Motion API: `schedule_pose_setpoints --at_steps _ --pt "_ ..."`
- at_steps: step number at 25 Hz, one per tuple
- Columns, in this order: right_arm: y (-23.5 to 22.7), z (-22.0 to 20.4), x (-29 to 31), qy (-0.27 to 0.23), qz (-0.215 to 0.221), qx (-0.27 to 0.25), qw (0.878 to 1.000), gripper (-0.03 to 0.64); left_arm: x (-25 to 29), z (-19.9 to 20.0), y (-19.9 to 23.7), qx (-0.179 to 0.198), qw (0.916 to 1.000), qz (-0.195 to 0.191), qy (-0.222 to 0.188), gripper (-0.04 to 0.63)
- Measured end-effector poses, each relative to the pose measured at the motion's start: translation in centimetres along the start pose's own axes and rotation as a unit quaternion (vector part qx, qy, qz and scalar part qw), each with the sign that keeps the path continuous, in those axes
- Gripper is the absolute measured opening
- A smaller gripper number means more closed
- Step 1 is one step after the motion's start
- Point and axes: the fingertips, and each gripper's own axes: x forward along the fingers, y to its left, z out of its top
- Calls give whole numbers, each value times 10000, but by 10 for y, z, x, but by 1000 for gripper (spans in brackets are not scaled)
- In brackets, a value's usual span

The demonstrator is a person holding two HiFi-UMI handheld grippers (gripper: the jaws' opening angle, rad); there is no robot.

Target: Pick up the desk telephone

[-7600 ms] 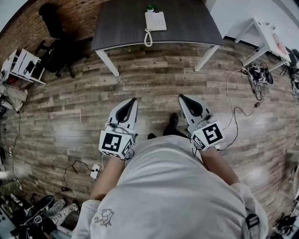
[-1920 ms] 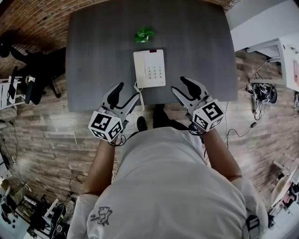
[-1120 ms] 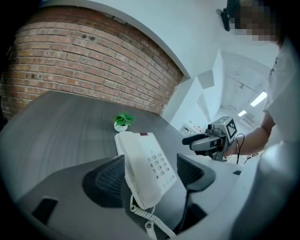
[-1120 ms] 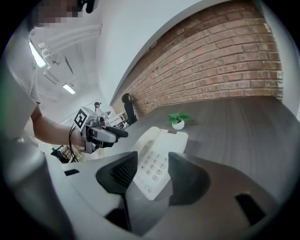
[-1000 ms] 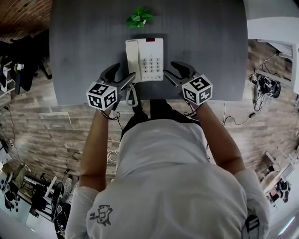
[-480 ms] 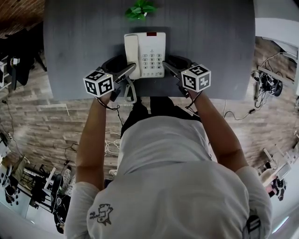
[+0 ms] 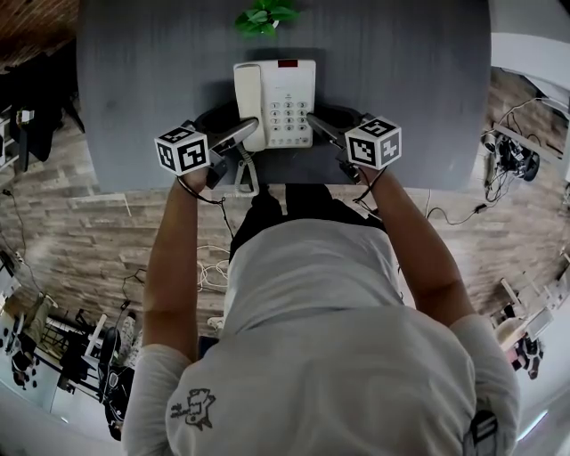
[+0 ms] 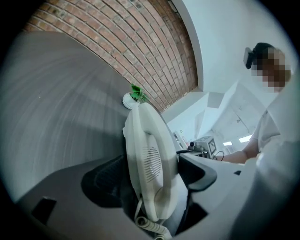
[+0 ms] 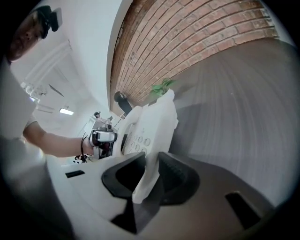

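Note:
The white desk telephone (image 7: 276, 102) lies flat on the dark grey table (image 7: 401, 71), handset on its left side. My left gripper (image 7: 233, 125) is at the phone's near left corner. In the left gripper view the handset side of the phone (image 8: 150, 159) fills the gap between the jaws of the left gripper (image 8: 150, 177), both pads against it. My right gripper (image 7: 328, 120) is at the near right corner. Its jaws are closing, and the phone's thin right edge (image 9: 150, 126) sits between them in the right gripper (image 9: 149, 176), pads touching it.
A small green plant (image 7: 263, 18) stands just beyond the phone. The coiled handset cord (image 7: 245, 174) hangs over the table's near edge. A brick wall runs behind the table (image 8: 61, 117). Cables lie on the wooden floor (image 7: 499, 151) to the right.
The person walked up to the table. Both grippers sank to the tabletop on either side of the phone, and their jaws closed round its near corners.

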Motion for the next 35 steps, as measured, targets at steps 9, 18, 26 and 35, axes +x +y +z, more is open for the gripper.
schedule_pose_setpoints --at_steps 9,18,26,35 --pt "0 1 2 17 309 295 9991 89 3 -2 -5 -341 9988 -353 -52 334" --pt "0 0 1 202 312 430 9984 78 1 -1 -6 -456 9989 -133 -49 313" --pt "21 -1 -13 196 438 515 9975 80 -13 2 -27 -552 9982 -88 -198 308" --pt "68 -1 -25 -12 298 205 9993 77 -53 -7 -54 -346 9990 -163 -251 304"
